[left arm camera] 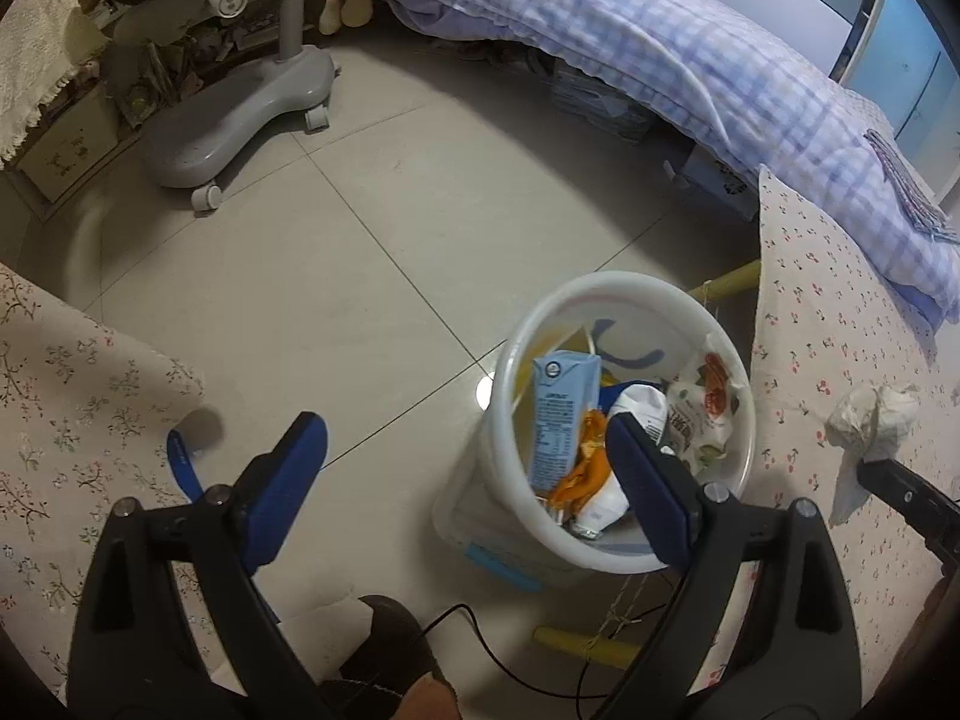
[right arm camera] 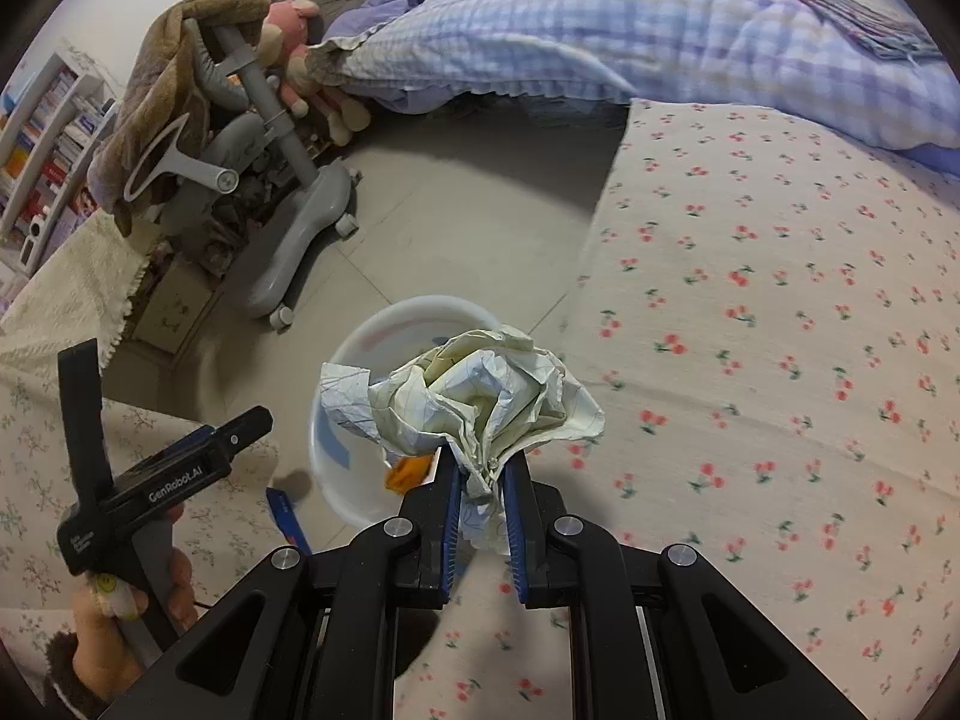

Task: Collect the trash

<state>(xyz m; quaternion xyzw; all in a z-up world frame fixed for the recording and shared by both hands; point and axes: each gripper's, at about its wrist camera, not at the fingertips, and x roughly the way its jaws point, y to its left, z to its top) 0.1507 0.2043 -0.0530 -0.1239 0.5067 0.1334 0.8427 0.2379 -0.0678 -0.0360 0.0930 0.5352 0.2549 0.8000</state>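
Left gripper [left arm camera: 465, 456]: black frame, blue pads.
Right gripper [right arm camera: 482, 483]: black frame, blue pads, a crumpled paper [right arm camera: 474, 396] between its fingers, cream and white with faint grid lines.
Bin [left arm camera: 624, 300] ahead of the left fingers: white, blue markings inside.
Carton [left arm camera: 561, 414] in the bin: light blue, beside an orange wrapper [left arm camera: 585, 468].
Cloth [right arm camera: 780, 330] right of the right fingers: cream with small red cherries.
Quilt [right arm camera: 600, 18] beyond: lilac and white check.
Chair [left arm camera: 240, 114]: grey.
Floor [left arm camera: 360, 264]: pale grey tiles.
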